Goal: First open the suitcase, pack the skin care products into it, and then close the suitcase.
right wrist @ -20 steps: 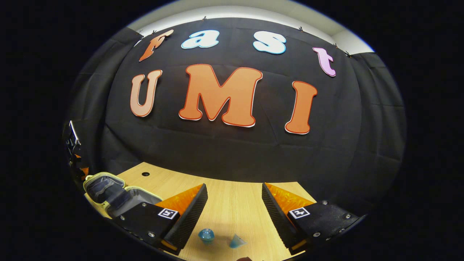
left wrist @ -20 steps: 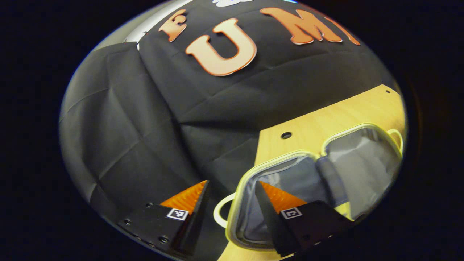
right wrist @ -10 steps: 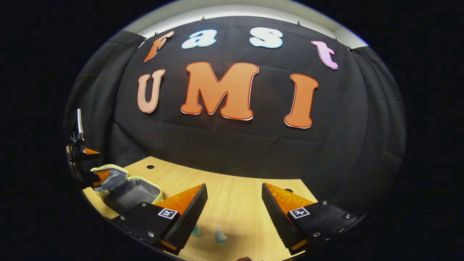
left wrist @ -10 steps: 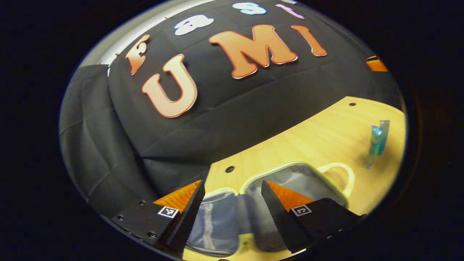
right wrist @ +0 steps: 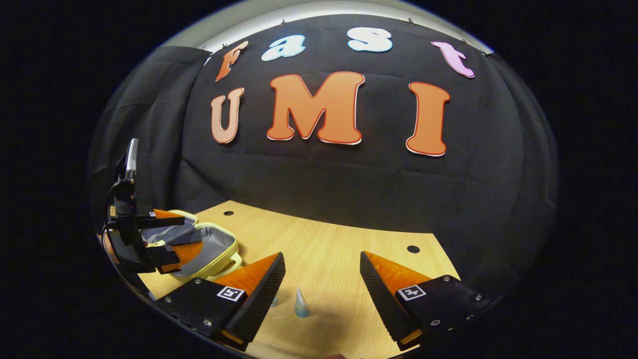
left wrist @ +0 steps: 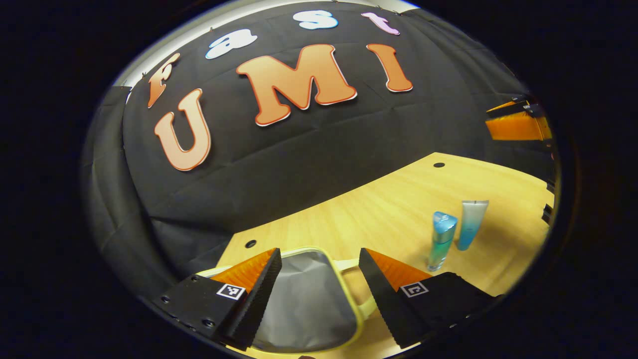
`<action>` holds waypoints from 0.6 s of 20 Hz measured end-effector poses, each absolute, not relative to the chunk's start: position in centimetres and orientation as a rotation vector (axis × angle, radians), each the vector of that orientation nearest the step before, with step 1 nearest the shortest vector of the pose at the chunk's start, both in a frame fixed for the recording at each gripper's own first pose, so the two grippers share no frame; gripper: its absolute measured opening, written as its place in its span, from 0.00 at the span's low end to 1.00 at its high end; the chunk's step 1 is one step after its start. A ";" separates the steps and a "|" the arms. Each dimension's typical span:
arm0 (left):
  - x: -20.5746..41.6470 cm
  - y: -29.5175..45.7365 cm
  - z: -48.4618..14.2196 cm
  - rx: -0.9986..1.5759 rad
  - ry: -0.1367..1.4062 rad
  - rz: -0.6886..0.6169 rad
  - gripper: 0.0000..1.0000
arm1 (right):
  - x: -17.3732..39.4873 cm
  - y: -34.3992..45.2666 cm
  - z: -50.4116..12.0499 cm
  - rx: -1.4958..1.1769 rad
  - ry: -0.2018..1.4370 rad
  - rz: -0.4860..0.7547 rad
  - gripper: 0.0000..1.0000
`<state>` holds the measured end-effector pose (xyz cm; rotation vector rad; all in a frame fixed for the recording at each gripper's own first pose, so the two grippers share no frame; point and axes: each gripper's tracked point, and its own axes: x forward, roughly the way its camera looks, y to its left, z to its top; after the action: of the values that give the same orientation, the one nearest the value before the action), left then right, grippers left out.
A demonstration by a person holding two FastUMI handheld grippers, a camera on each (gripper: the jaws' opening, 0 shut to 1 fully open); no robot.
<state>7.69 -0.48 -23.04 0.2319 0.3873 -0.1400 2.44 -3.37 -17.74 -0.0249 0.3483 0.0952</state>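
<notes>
The small suitcase (left wrist: 304, 299) lies open on the table, yellow-rimmed with grey lining. My left gripper (left wrist: 319, 259) hovers over its right half, open and holding nothing. To the right stand a blue bottle (left wrist: 441, 239) and a pale blue tube (left wrist: 471, 224), upright and side by side. In the right gripper view, my right gripper (right wrist: 321, 259) is open above the tube (right wrist: 301, 304). The bottle (right wrist: 274, 300) is mostly hidden behind its left finger. The suitcase (right wrist: 214, 244) sits at the left, with the left gripper (right wrist: 184, 232) open over it.
The wooden table (left wrist: 398, 199) has small round holes near its back edge (right wrist: 412, 249). The black cloth wall rises right behind it. The right gripper (left wrist: 516, 122) shows high at the right edge of the left gripper view. Bare tabletop (right wrist: 324, 239) lies between suitcase and products.
My left gripper has swung right across the open suitcase, bringing bottle and tube fully into its view. The right gripper's view turned left, and the left gripper entered it over the suitcase.
</notes>
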 end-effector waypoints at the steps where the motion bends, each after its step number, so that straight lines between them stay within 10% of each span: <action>1: 7.4 -2.0 -23.3 0.221 0.390 -0.153 0.97 | 2.2 -3.3 -18.5 -0.025 0.368 0.107 0.96; 12: 6.8 -12.5 -29.1 0.121 0.458 -0.285 0.97 | 1.4 -1.0 -24.0 -0.032 0.445 0.217 0.96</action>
<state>6.84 -12.51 -29.13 0.1215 0.4583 -0.2848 1.40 -1.02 -24.01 -0.0317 0.4448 0.2171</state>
